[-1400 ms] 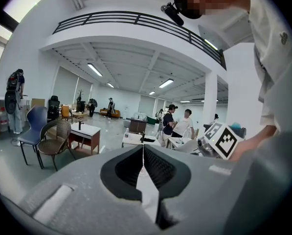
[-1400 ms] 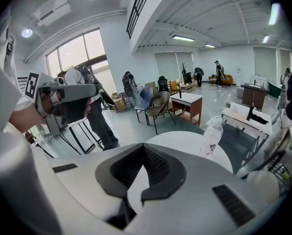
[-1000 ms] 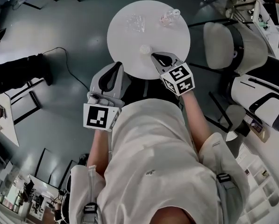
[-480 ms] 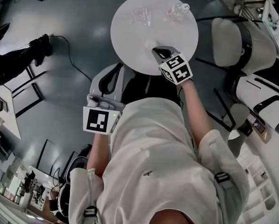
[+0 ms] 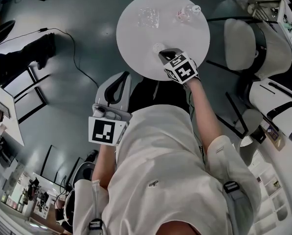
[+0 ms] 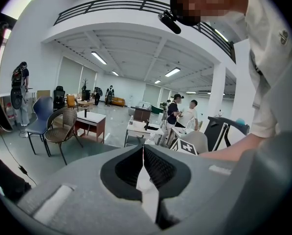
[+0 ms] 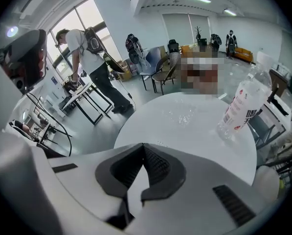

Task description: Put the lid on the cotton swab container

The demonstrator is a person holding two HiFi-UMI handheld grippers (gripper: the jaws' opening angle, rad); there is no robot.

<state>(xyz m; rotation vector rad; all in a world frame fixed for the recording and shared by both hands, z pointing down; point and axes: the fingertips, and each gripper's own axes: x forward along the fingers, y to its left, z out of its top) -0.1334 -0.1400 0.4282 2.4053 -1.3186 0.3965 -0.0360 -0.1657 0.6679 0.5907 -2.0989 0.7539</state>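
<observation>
Looking down, the head view alone shows the small round pale lid (image 5: 158, 48). It lies flat near the 6 o'clock edge of the round white counter (image 5: 136, 38), just beyond the tips of the right gripper (image 5: 163, 57). Whether they touch cannot be told. Being round, the lid has no long axis, and its broad face looks up.

The clear plastic cotton swab container (image 5: 148, 17) sits apart from the lid at 11 o'clock on the counter. Its opening and long axis are too glassy to make out. An upright clear plastic bottle with a white label (image 5: 186, 12) stands at 1 o'clock.

The right gripper view takes in the container (image 7: 182, 114) and the bottle (image 7: 237, 110) across the counter (image 7: 185, 136), but not the lid. It shows the right gripper (image 7: 143, 146) clenched, with its jaws meeting at the tips and nothing between them.

The left gripper (image 5: 122, 78) hangs off the counter at its 7 o'clock, over the grey floor (image 5: 72, 43). Its own view faces away into a large bright hall. There the left gripper (image 6: 143, 148) is likewise clenched on nothing.

A black cable (image 5: 75, 58) trails over the floor, and a white cushioned chair (image 5: 243, 40) stands at the counter's 3 o'clock.
</observation>
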